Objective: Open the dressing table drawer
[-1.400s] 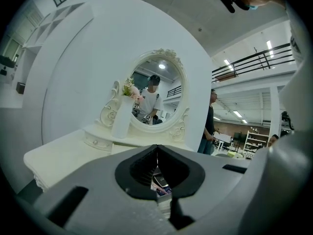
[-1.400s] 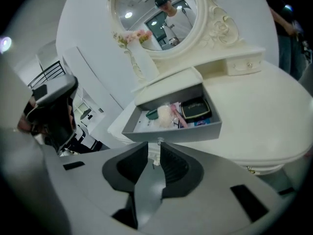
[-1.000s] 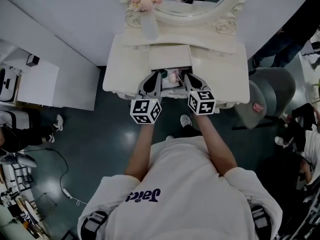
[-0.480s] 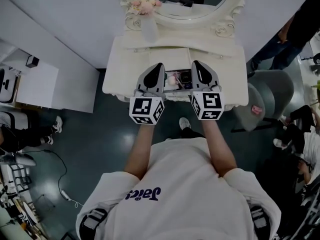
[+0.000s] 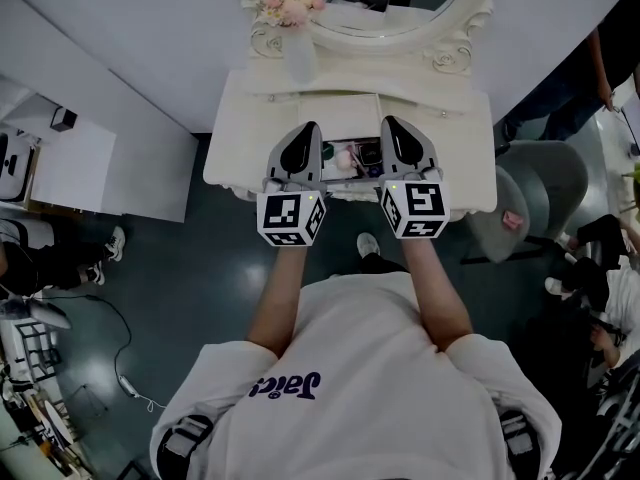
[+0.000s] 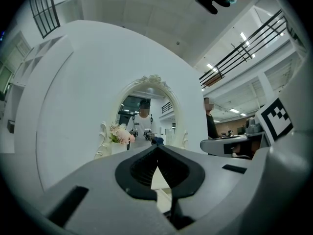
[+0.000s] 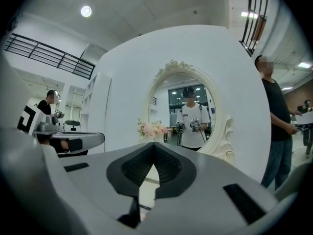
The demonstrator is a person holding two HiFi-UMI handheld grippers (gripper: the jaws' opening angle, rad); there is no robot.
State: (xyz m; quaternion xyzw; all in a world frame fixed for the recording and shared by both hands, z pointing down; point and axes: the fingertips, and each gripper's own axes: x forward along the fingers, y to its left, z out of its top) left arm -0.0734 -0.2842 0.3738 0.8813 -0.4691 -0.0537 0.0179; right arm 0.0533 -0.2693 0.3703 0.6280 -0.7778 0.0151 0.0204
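Note:
The cream dressing table (image 5: 245, 118) stands against the wall under an oval mirror (image 5: 370, 3). Its middle drawer (image 5: 352, 156) stands pulled out, with small items showing inside. My left gripper (image 5: 309, 128) and right gripper (image 5: 390, 123) hover side by side above the drawer, one at each end of it, pointing level at the mirror. Neither touches the table. In the left gripper view the left gripper (image 6: 157, 147) has its jaw tips together with nothing between them. The right gripper (image 7: 154, 144) looks the same in its own view.
A vase of pink flowers (image 5: 290, 8) stands at the table's back left. A grey chair (image 5: 535, 183) sits to the right of the table, and a white cabinet (image 5: 100, 168) to the left. A person in dark clothes (image 7: 274, 126) stands at the right.
Both grippers have risen from the drawer's front edge to above the table top. The drawer stays pulled out.

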